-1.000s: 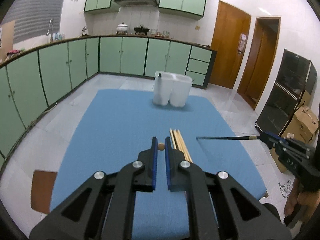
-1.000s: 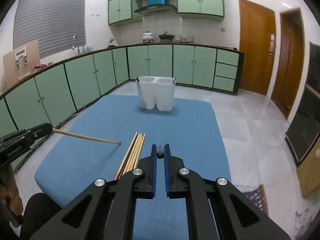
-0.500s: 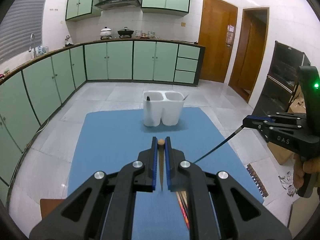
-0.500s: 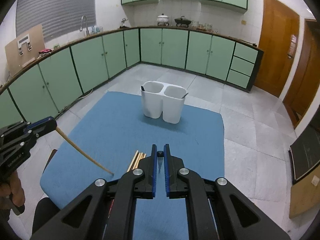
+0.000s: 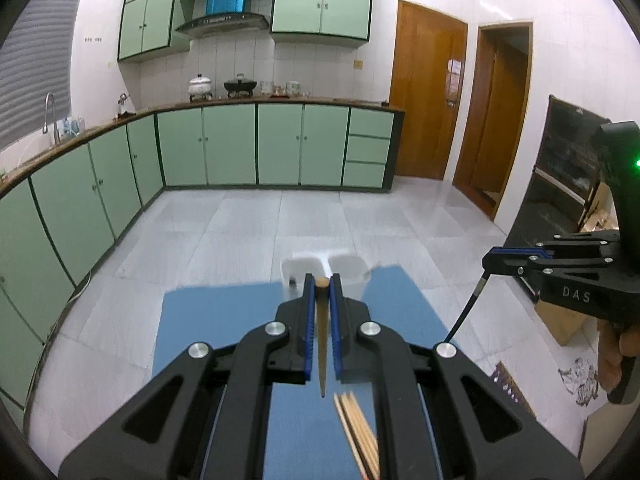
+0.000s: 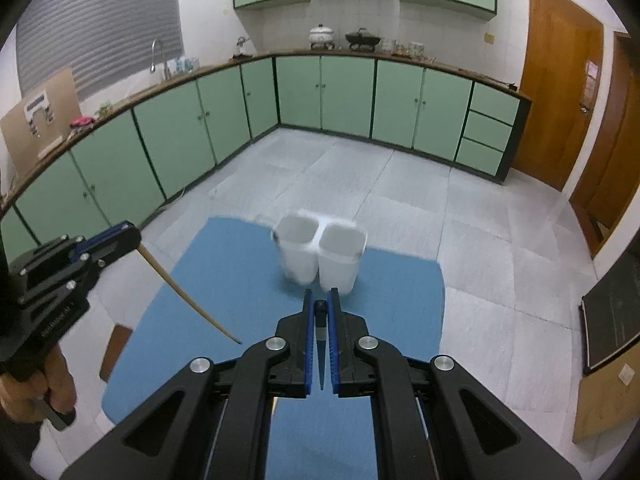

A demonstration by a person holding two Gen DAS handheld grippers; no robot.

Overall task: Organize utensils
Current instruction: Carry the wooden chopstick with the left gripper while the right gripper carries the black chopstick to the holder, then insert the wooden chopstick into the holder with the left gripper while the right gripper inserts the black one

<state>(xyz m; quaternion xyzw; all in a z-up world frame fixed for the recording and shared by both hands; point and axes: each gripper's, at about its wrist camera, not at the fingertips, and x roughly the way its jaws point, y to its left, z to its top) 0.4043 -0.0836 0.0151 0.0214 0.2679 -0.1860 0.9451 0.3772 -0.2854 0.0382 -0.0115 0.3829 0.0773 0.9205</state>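
My left tongs (image 5: 321, 285) pinch a wooden chopstick (image 5: 321, 340), tip slanting down toward me; my right tongs (image 6: 319, 304) pinch a black chopstick (image 6: 319, 350) the same way. Ahead on the blue desk (image 6: 392, 280) stands the white two-compartment utensil holder (image 6: 320, 254); its contents are too blurred to tell. Only the left wrist view shows the loose wooden chopsticks (image 5: 358, 434) lying on the desk below my tongs.

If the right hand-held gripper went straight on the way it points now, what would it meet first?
Probably the white two-compartment holder: the right hand-held gripper, shut on a dark chopstick, points at its near wall, around the divider. Depth is unclear and the holder is blurred.
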